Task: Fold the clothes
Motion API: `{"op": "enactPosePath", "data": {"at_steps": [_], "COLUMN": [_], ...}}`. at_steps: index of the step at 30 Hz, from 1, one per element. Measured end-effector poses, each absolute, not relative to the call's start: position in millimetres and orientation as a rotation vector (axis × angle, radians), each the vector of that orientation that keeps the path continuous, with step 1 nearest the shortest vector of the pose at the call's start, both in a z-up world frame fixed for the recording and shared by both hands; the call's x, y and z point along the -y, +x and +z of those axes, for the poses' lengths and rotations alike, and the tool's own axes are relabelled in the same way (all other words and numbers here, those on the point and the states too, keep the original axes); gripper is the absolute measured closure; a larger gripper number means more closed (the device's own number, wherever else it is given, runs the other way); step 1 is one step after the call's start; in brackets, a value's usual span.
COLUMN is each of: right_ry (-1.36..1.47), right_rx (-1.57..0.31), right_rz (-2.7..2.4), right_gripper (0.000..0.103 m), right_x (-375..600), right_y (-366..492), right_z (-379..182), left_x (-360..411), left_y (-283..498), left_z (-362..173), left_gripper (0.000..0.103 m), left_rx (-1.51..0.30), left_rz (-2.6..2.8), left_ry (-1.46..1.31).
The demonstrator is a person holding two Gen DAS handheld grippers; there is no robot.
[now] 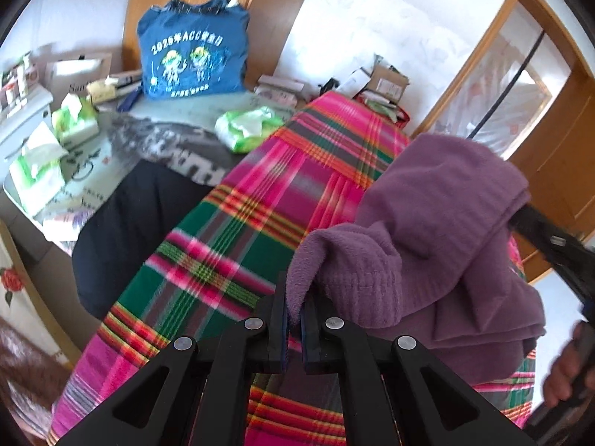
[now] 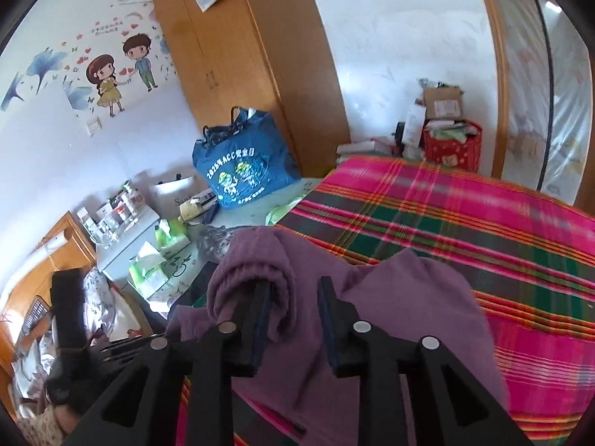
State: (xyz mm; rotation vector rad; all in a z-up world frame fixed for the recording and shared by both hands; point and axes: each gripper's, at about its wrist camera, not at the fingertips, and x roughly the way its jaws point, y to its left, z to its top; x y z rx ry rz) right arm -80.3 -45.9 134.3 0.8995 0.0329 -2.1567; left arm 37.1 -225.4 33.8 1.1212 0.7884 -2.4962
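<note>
We see a purple garment (image 1: 438, 245) of soft, fuzzy fleece, pinched in our left tool (image 1: 295, 319) of matt black plastic with shiny metal pins; beyond it, woven plaid cloth (image 1: 260, 200) and a glossy wooden wardrobe (image 2: 238, 59).

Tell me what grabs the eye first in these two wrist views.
The loud pink, green and orange plaid sheet dominates, spread across the bed through the middle of both views. On it, close to the cameras, lies a bunched purple fleece garment, an edge pinched in the shut left hand-held gripper, while the right hand-held gripper stands open over it. Behind, a blue printed tote bag leans against the wooden wardrobe.
</note>
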Motion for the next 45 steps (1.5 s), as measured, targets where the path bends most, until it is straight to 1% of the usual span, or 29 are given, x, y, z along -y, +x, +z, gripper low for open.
{"op": "enactPosePath", "data": {"at_steps": [1,3,5,7,11,13,14,15,16,20,23,27,30,35,39,41,45], "right_ry": [0.885,0.856,0.808,0.798,0.887,0.974,1.004,1.034,1.05,1.14,1.213,1.218,1.217,1.143,1.105,1.11,1.141], "right_rx": [0.01,0.095,0.178,0.25,0.296,0.382,0.442,0.503,0.568,0.666,0.593,0.469,0.403,0.273,0.232,0.23,0.271], "right_rz": [-2.159,-2.16,-2.231,-2.285,-2.449,-2.488,-2.479,-2.467,-2.466,-2.466,-2.389,-2.311,-2.224,-2.159,-2.159,-2.149,-2.105], "right_gripper": [0.077,0.073,0.063,0.06,0.06,0.059,0.059,0.059,0.059,0.058,0.058,0.058,0.058,0.058,0.057,0.049,0.048], "right_x": [32.5,5.8,-26.9,-57.7,-104.4,-126.0,-135.8,-145.5,-155.8,-170.2,-154.0,-122.6,-94.3,-49.9,-33.3,-27.2,-16.2], "right_y": [-76.4,-68.5,-58.9,-53.6,-53.6,-58.1,-59.5,-61.0,-60.1,-55.7,-56.6,-60.0,-65.7,-65.8,-65.9,-69.1,-77.1], "right_z": [139.0,148.4,156.2,154.5,127.4,109.3,101.9,94.5,86.0,58.5,42.1,25.4,22.8,29.7,34.5,32.0,23.7], "left_x": [226.8,229.6,229.4,228.1,223.6,222.3,221.9,222.3,223.3,225.4,215.0,196.1,183.3,168.7,164.5,163.3,161.8], "left_y": [36.5,36.4,35.5,34.5,36.2,40.5,43.2,46.8,50.8,66.4,75.4,74.9,66.7,49.1,37.3,29.7,13.1], "left_z": [30.0,25.2,23.0,20.9,21.7,23.4,24.3,24.5,24.5,26.2,37.9,53.0,54.6,49.1,48.7,47.7,40.1], "left_gripper": [0.098,0.098,0.098,0.098,0.098,0.097,0.093,0.091,0.09,0.09,0.09,0.09,0.09,0.09,0.09,0.09,0.09], "left_rx": [-0.796,-0.819,-0.822,-0.819,-0.822,-0.811,-0.805,-0.807,-0.816,-0.845,-0.799,-0.754,-0.713,-0.708,-0.693,-0.678,-0.676], "left_rz": [-2.486,-2.471,-2.468,-2.47,-2.482,-2.495,-2.501,-2.5,-2.494,-2.475,-2.522,-2.64,-2.68,-2.711,-2.732,-2.741,-2.735], "left_ry": [1.133,1.147,1.157,1.17,1.175,1.173,1.171,1.166,1.162,1.14,1.087,1.059,1.086,1.149,1.156,1.164,1.221]}}
